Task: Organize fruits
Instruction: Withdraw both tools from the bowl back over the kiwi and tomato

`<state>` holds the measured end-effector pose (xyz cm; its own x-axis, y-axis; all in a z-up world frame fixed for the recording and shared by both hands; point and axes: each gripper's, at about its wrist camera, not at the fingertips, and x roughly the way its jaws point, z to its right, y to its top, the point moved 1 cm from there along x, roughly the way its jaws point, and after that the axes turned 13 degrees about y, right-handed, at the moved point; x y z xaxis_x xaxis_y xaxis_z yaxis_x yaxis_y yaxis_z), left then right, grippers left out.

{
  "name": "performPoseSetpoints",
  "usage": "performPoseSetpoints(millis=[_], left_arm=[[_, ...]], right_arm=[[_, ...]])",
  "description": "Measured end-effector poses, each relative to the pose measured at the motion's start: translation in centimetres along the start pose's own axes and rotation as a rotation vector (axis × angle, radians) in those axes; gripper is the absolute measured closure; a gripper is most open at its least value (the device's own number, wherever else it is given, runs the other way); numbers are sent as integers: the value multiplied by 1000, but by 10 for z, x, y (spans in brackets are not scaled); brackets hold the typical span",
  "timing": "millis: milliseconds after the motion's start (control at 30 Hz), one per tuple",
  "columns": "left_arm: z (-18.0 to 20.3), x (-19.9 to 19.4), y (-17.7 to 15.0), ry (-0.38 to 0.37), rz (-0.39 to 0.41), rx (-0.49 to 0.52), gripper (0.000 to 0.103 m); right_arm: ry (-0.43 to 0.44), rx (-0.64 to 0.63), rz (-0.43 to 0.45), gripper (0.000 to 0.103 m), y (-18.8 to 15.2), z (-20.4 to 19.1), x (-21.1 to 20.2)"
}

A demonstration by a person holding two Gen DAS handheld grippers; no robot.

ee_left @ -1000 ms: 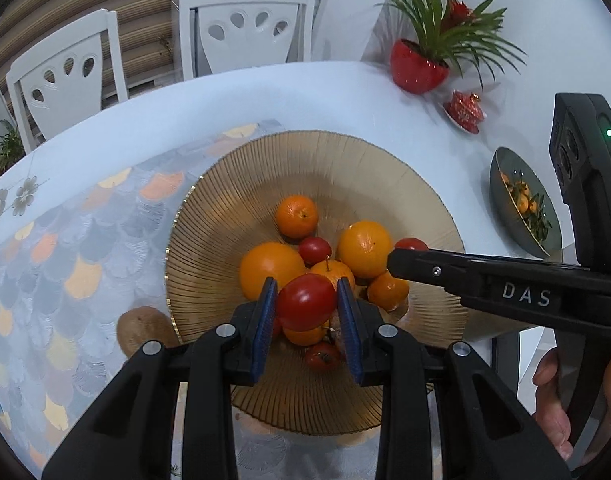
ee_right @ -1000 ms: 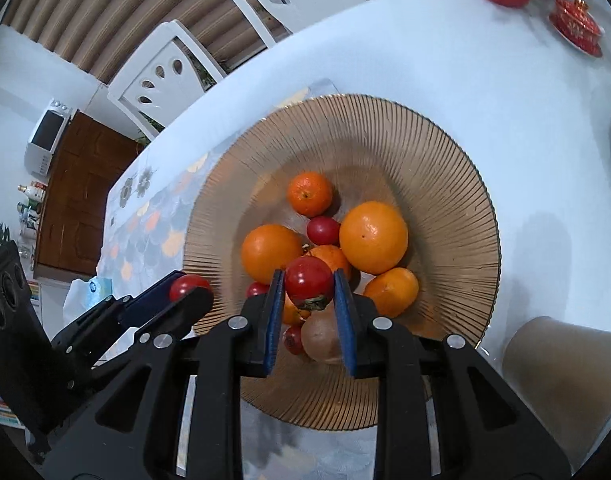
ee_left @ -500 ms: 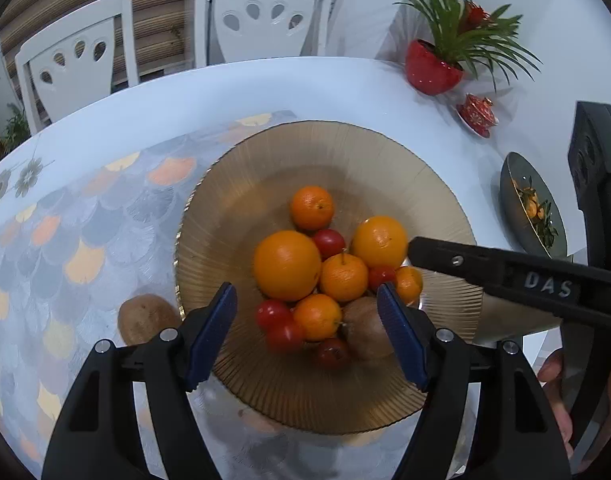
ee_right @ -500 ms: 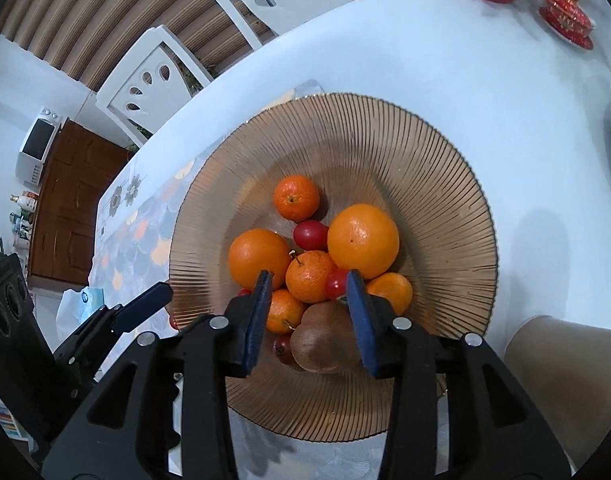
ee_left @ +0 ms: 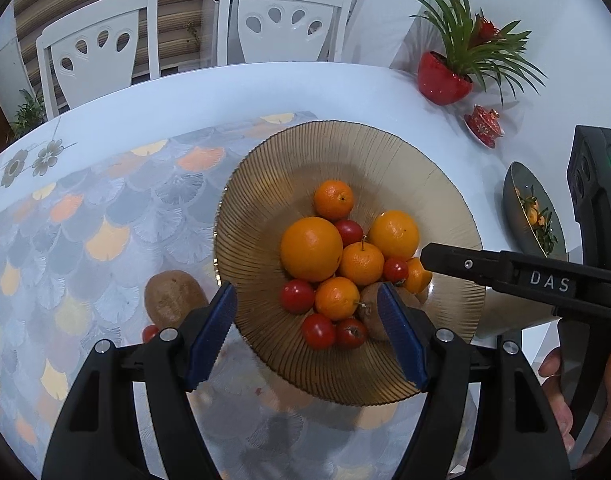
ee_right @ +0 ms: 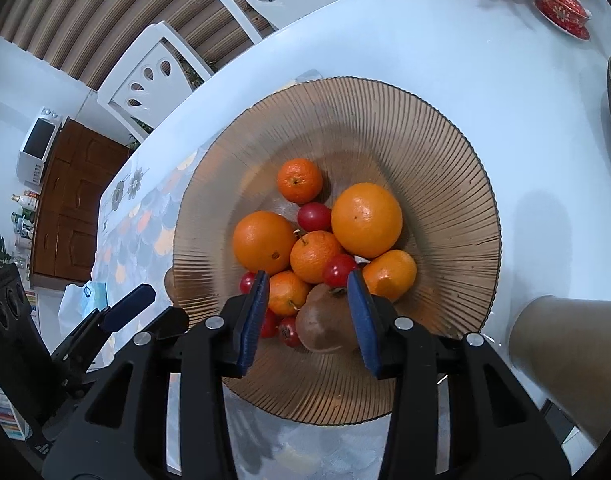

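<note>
we are holding both grippers' fingers point(ee_left: 221, 332) point(ee_right: 254, 316) spread wide, empty, above the fruit bowl point(ee_left: 445, 208) on the white bench point(ee_left: 185, 96).

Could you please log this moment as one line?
left gripper: open, empty | right gripper: open, empty | bowl: fruit piled | kiwi, tomato: on mat

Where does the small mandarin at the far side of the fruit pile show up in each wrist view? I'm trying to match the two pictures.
Left wrist view: the small mandarin sits just above centre, farthest fruit in the ribbed amber bowl.
Right wrist view: the same mandarin is left of centre, again at the pile's far edge.
Shared landmark: the red cherry tomato right below it, between the two big oranges.
</note>
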<state>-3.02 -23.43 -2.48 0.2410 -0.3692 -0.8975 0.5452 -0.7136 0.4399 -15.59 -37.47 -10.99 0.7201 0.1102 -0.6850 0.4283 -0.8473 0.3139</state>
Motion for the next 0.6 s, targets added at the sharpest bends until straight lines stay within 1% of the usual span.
performPoseSetpoints(millis=[100, 333, 467, 600], left_arm=[[-9, -3, 0, 10, 8, -11, 32], [-45, -17, 2, 51, 44, -83, 34], [-69, -21, 2, 55, 51, -135, 34], [-90, -22, 0, 58, 45, -180, 37]], right_arm=[[1, -6, 0, 60, -3, -4, 0], [8, -4, -13, 60, -10, -9, 4], [11, -13, -15, 60, -12, -17, 6], [15, -24, -20, 60, -16, -25, 9]])
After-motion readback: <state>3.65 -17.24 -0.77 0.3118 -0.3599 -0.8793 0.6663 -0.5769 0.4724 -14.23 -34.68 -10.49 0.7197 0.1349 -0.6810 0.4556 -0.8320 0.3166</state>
